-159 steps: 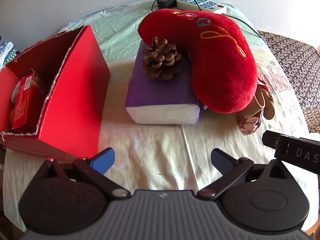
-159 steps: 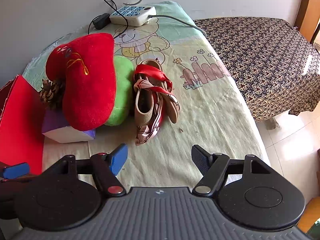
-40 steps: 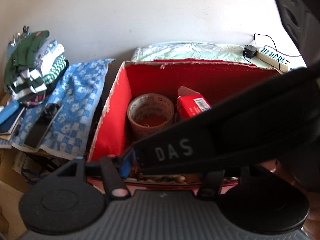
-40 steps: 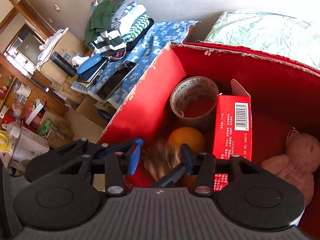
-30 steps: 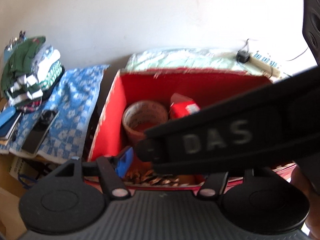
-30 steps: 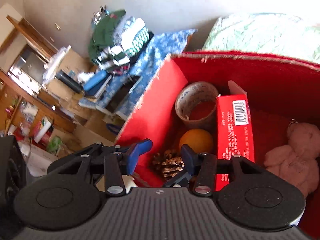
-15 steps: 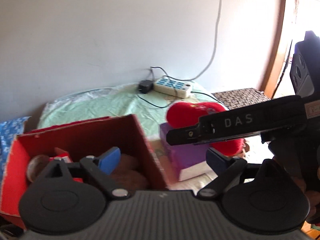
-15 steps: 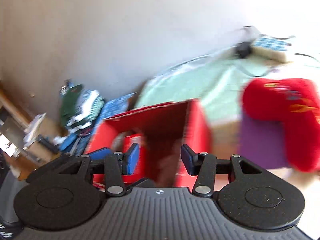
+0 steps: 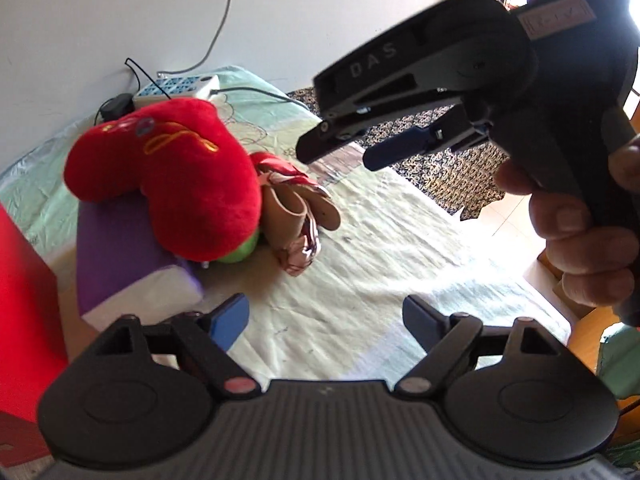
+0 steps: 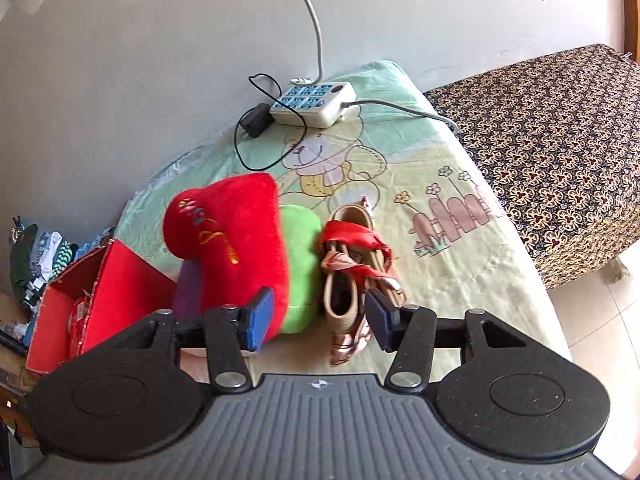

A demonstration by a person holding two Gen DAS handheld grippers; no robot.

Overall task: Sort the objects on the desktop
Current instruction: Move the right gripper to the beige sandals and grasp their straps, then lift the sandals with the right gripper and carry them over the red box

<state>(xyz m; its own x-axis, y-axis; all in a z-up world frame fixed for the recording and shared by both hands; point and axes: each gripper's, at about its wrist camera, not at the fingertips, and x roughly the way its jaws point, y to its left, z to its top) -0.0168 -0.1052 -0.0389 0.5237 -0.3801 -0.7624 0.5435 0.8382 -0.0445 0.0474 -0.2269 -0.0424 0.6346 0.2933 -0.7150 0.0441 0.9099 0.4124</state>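
Note:
My left gripper (image 9: 324,320) hovers low over the green cloth in front of the purple box (image 9: 120,256); its jaws are closing with nothing between them. A red plush pillow (image 9: 168,184) lies on that box, with a green cushion (image 9: 240,254) and a pair of tan sandals with red ribbon (image 9: 296,220) beside it. My right gripper (image 9: 344,152), held by a hand, hangs above the sandals. In the right wrist view the right gripper (image 10: 320,318) is empty and its jaws are opening, with the pillow (image 10: 236,248) and sandals (image 10: 352,272) beyond them.
The open red box (image 10: 100,292) stands at the left, with a red carton inside. A white power strip (image 10: 312,104) with cables lies at the back by the wall. A brown patterned table (image 10: 560,140) adjoins on the right. Folded clothes (image 10: 36,260) are stacked at the far left.
Both grippers have swung right, from above the red box to the pillow and sandals. The pine cone dropped into the box and is out of view now. Both grippers' jaws stand wider apart.

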